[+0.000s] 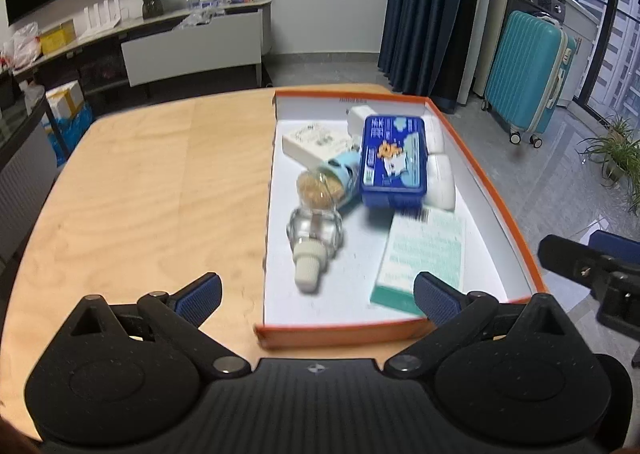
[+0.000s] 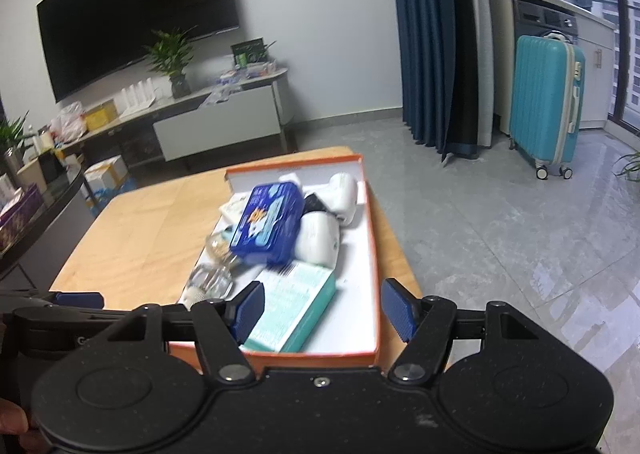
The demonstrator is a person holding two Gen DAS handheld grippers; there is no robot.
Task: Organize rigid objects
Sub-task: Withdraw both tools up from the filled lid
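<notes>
An orange-rimmed box lid (image 1: 484, 181) with a white inside lies on the wooden table (image 1: 140, 189). In it lie a blue tin (image 1: 394, 161), a teal and white carton (image 1: 424, 254), a clear glass bottle with a white cap (image 1: 314, 238), a jar of brown grains (image 1: 324, 185), a cream box (image 1: 316, 141) and white rounded items (image 1: 440, 177). My left gripper (image 1: 318, 294) stands wide open above the lid's near edge, holding nothing. My right gripper (image 2: 322, 312) is open over the near end of the lid (image 2: 370, 238), beside the teal carton (image 2: 296, 310), empty.
A teal suitcase (image 1: 528, 73) stands on the tiled floor at the right by dark blue curtains (image 1: 424, 13). A low media cabinet (image 1: 192, 45) with a plant and a wall screen lies beyond the table. The right gripper's body (image 1: 592, 278) shows at the right edge.
</notes>
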